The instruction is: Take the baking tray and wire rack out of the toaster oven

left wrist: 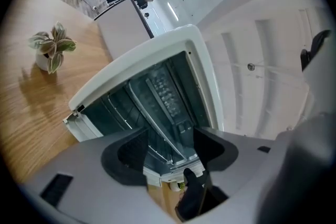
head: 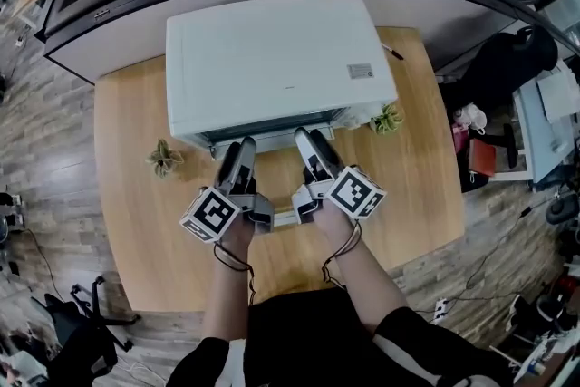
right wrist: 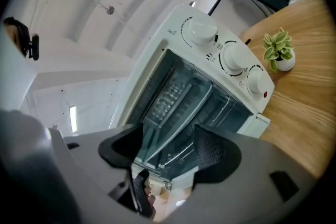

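**A:** Left gripper (left wrist: 168, 147) and right gripper (right wrist: 168, 152) sit just before the toaster oven (head: 281, 68), at its open mouth. Both have their jaws wide and nothing between them.

**B:** The baking tray (right wrist: 176, 117) and, I think, the wire rack (right wrist: 178, 156) lie inside the oven. Grip the front rim evenly and pull it straight out.

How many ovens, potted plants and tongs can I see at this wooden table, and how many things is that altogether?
Toaster oven: 1
Potted plants: 2, one left of the oven, one right of it
Tongs: 2, left and right, both open
Total: 5
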A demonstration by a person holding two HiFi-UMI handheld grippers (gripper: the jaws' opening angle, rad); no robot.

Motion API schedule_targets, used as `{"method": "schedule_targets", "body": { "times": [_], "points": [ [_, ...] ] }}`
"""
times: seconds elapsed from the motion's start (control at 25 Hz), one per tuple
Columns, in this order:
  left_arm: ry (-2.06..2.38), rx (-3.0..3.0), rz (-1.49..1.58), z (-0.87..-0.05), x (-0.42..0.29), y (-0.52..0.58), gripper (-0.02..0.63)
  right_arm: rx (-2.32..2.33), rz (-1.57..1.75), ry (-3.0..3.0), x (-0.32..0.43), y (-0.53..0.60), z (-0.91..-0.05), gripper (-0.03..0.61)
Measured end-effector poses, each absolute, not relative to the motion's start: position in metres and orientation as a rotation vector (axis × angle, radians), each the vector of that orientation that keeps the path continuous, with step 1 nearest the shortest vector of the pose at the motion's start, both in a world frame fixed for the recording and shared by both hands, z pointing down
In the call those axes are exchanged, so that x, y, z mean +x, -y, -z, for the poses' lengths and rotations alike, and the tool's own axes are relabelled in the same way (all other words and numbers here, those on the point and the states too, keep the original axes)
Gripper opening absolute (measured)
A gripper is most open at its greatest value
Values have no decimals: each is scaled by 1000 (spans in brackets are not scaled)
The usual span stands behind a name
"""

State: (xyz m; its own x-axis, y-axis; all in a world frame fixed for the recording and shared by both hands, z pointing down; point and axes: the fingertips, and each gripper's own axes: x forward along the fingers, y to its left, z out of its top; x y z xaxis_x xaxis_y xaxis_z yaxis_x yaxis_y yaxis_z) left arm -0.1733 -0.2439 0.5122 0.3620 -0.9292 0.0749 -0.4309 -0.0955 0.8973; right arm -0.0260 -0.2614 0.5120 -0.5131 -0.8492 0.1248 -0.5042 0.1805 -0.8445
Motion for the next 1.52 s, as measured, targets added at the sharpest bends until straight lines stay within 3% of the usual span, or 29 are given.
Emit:
{"method": "schedule_targets", "body": {
  "times": [1.12,1.52],
  "points": [
    [1303,1550,776,-539,-216,298,268,-1235,1390,-1945,-37,327,-546,272],
    [1344,1518,797,-544,-220,309,215,-1252,1394,-1906,-31,347,-548,249]
  ]
}}
